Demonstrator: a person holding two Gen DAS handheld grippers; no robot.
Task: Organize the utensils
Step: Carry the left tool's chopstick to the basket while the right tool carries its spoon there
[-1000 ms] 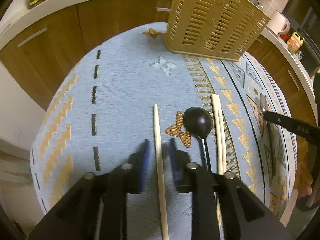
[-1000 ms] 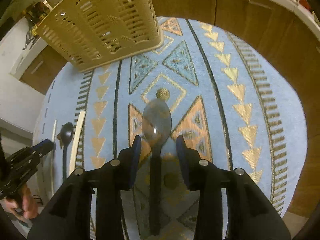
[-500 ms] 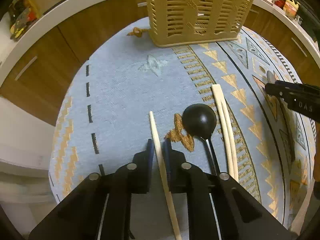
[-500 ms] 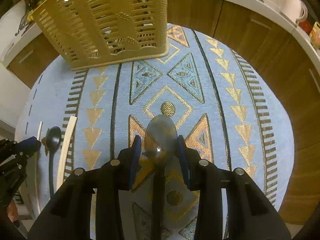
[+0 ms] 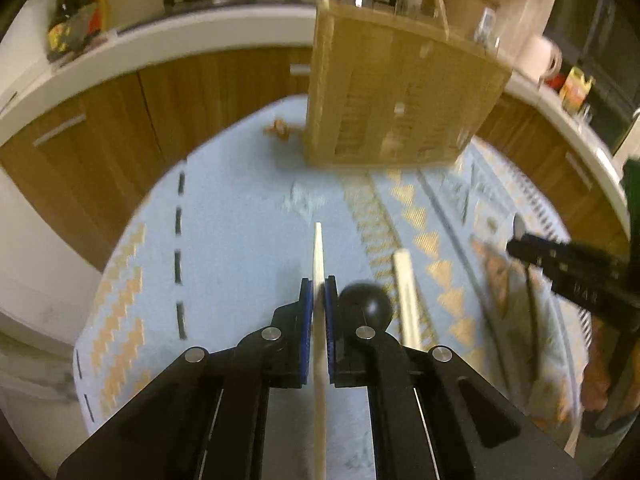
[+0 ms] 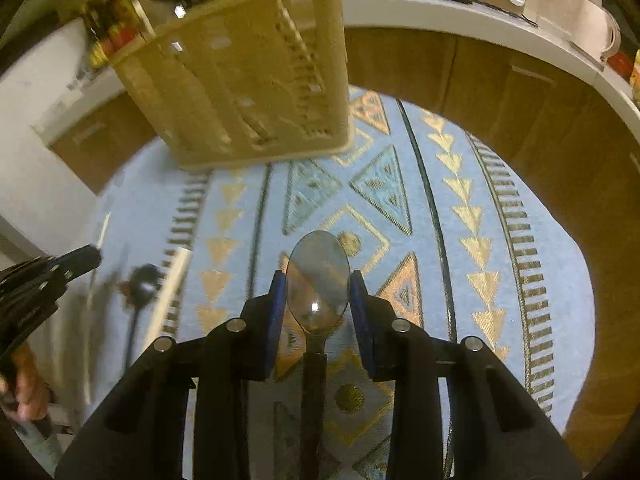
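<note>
Chopstick (image 5: 318,256) pinched in my left claw (image 5: 319,292); spoon (image 6: 318,276) between closing right claw (image 6: 318,296) pads. Lift both level, carry to slotted basket (image 5: 396,100) at surface's far end.

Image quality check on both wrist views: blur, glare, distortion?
Left wrist: basket and cloth smeared by motion blur, chopstick in the jaws sharp; warm dim light, fisheye bends the counter. Right wrist: spoon sharp with a small glare spot, basket and left edge blurred.
</note>
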